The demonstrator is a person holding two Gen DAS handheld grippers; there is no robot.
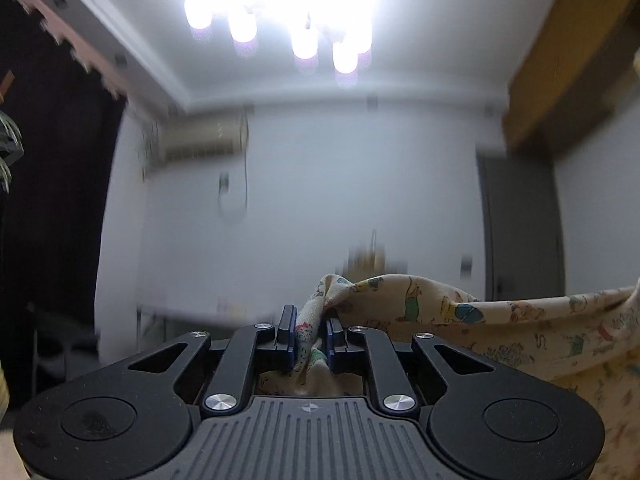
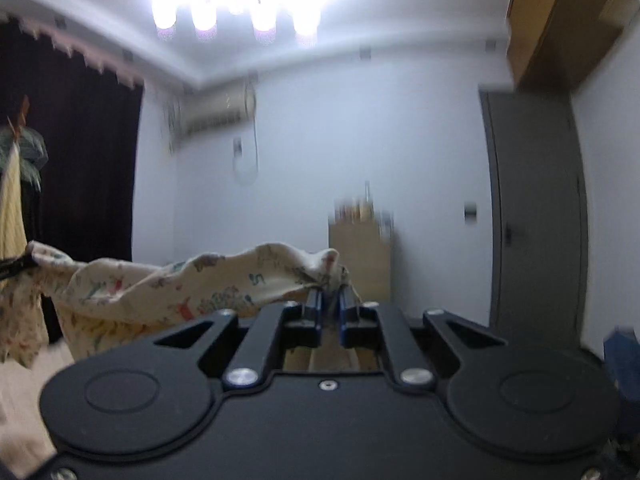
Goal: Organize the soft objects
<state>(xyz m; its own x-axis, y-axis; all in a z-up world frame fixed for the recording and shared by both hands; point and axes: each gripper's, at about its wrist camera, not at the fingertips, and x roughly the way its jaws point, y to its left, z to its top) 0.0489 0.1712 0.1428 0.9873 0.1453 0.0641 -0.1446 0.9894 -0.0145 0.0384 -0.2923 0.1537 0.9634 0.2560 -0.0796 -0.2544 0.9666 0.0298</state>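
A cream cloth with small coloured cartoon prints (image 1: 500, 328) is held up in the air and stretched between both grippers. My left gripper (image 1: 310, 330) is shut on one bunched corner, and the cloth runs off to the right edge of the left wrist view. In the right wrist view the same cloth (image 2: 168, 288) sags from the left edge over to my right gripper (image 2: 329, 304), which is shut on the other corner. The left gripper's dark fingertips (image 2: 14, 266) show at the far left, pinching the cloth. Both cameras tilt up toward the ceiling.
A bright ceiling lamp (image 1: 280, 8) glares overhead. Dark curtains (image 2: 80, 160) hang at the left, an air conditioner (image 1: 200, 140) sits high on the white wall, and a grey door (image 2: 536, 208) stands right. A wooden cabinet (image 2: 360, 256) stands by the wall.
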